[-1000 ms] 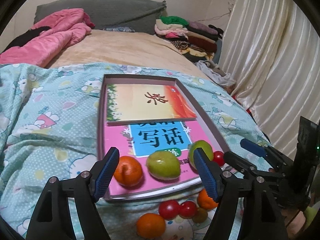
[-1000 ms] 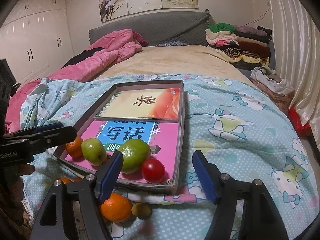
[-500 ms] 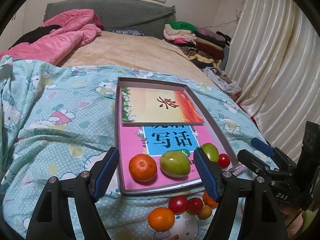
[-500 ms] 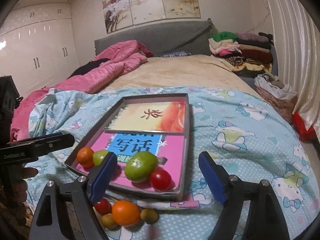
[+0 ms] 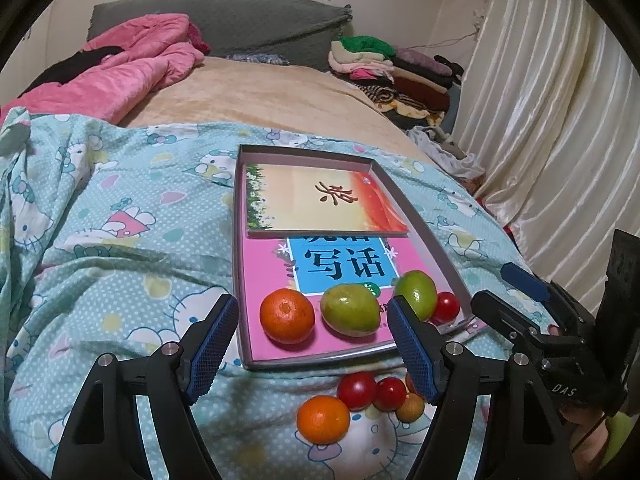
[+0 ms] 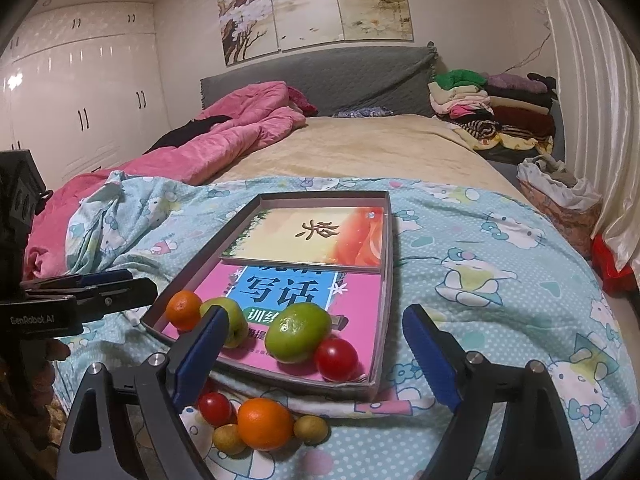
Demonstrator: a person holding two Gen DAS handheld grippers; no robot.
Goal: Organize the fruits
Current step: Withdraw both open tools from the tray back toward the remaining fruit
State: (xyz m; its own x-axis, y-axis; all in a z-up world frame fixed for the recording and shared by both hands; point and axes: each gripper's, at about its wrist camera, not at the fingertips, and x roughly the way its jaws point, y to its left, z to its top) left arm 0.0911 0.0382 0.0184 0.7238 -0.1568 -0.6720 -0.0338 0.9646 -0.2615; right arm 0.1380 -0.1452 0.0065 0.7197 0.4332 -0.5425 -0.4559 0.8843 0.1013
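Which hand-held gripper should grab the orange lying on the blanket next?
Probably the left hand-held gripper. It is open and the loose orange sits just below its fingers, in front of the tray. The right hand-held gripper is open too, but points further right.

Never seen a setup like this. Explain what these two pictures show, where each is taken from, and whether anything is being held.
No robot here: a person holds a two-fingered claw in each hand, each with a camera looking along its fingers. One picture is from the left claw, the other from the right claw. Both are open and hold nothing. On the blue bedspread lies a shallow box with two books, and in it an orange, two green fruits and a red tomato. More small fruit, including another orange, sits loose on the bedspread in front of it.
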